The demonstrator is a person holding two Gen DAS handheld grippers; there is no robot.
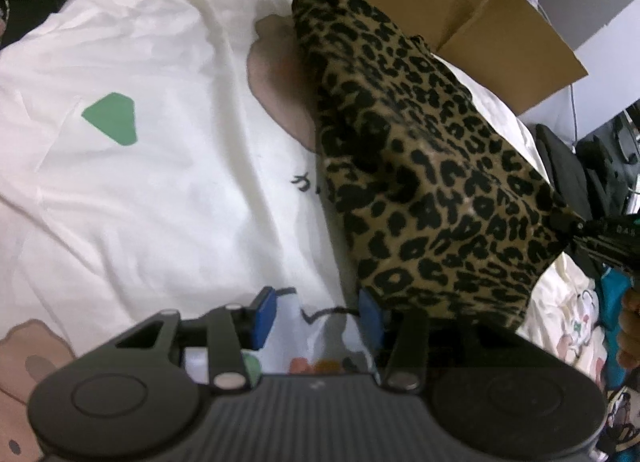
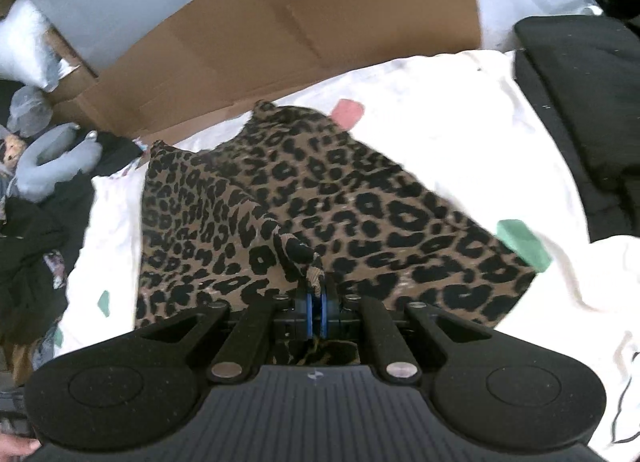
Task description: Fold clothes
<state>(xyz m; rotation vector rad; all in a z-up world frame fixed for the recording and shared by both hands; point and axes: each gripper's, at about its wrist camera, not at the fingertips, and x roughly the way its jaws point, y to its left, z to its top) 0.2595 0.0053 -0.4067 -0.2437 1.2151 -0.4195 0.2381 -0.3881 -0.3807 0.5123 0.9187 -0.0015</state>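
- Left wrist view: my left gripper (image 1: 316, 316) has its blue fingers (image 1: 266, 312) spread wide with nothing between them, just beside the near hem of the leopard-print garment (image 1: 432, 181). That cloth is raised off the white bed sheet (image 1: 160, 181), pulled toward my right gripper (image 1: 600, 234) at the far edge.
- Right wrist view: my right gripper's fingers are pressed together on a bunched corner of the garment. Only here do I see its far part resting on the sheet before the cardboard box (image 2: 300, 29).
- Progress: I judge a fold is mid-way; the garment is neither flat nor neatly stacked.
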